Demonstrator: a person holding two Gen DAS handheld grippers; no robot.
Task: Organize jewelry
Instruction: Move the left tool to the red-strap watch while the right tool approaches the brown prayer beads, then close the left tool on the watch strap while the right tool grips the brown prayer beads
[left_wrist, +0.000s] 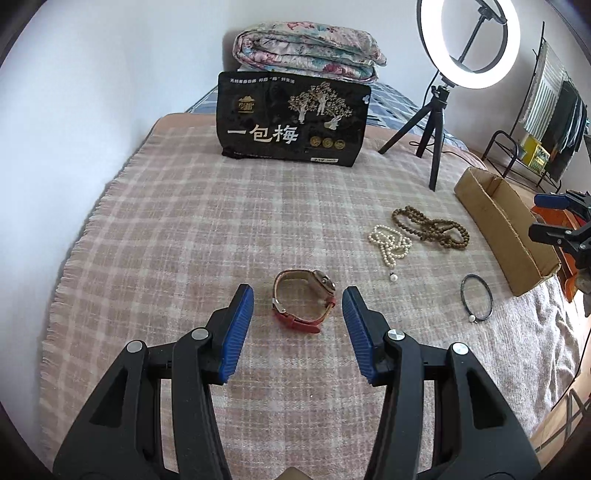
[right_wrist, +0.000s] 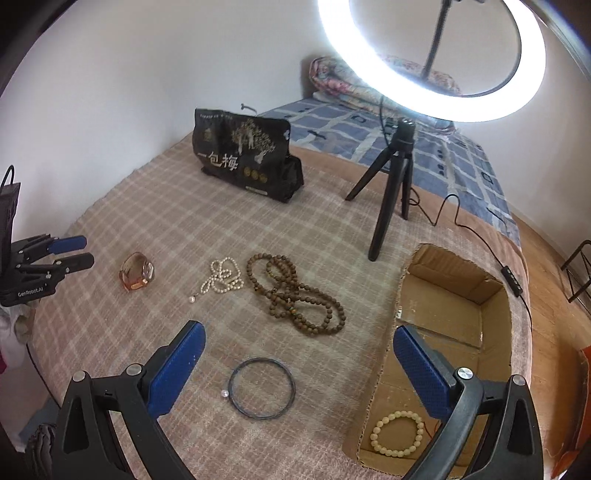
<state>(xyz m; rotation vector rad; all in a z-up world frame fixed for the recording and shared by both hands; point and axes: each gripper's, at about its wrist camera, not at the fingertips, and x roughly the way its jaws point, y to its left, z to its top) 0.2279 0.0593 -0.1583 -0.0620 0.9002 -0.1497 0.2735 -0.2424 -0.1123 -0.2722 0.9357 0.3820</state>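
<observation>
A red-strapped watch (left_wrist: 304, 301) lies on the checked blanket between the tips of my open, empty left gripper (left_wrist: 298, 301); it also shows in the right wrist view (right_wrist: 136, 277). A white pearl necklace (left_wrist: 390, 243) (right_wrist: 221, 277), brown wooden beads (left_wrist: 430, 227) (right_wrist: 295, 295) and a thin black bangle (left_wrist: 477, 301) (right_wrist: 261, 387) lie on the blanket. My right gripper (right_wrist: 299, 345) is open and empty above the bangle. A cardboard box (right_wrist: 458, 295) (left_wrist: 506, 236) holds a yellow bead bracelet (right_wrist: 397, 434).
A black snack bag (left_wrist: 291, 118) (right_wrist: 245, 155) stands at the back. A ring light on a tripod (right_wrist: 391, 192) (left_wrist: 432, 136) stands beside the box, its cable (right_wrist: 480, 236) trailing right. A folded quilt (left_wrist: 310, 48) lies behind.
</observation>
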